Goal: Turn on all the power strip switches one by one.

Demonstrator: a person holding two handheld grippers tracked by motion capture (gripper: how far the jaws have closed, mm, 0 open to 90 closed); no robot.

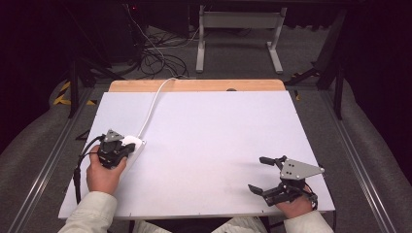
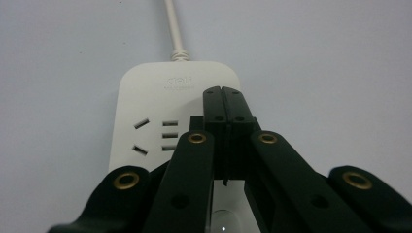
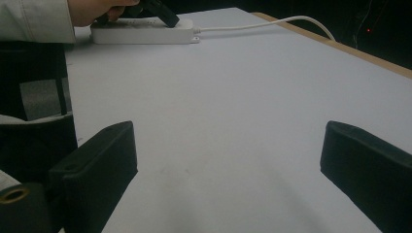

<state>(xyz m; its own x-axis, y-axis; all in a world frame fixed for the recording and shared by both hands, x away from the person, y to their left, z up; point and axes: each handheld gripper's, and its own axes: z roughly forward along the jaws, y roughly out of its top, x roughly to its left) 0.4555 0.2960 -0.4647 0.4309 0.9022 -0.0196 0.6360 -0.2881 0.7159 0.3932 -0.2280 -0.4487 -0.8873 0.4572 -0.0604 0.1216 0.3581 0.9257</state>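
**Left jaws shut over the power strip, right jaws wide and idle**

While my left gripper [image 2: 222,92] hangs with its jaws pressed flat together, gripping nothing, its tips sit over the top face of the white power strip [image 2: 160,104], just beside the sockets. My right gripper [image 1: 265,174] rests near the front right corner of the white table [image 1: 218,136], jaws spread wide and empty, well apart from the strip. That strip lies flat near the table's left edge, its white cable [image 1: 154,99] running off toward the far side. I judge it a light, rigid plastic body with a smooth, somewhat slippery shell. I would take it across its narrow width, on the long side walls, since the stiff cable may drag and swing it.
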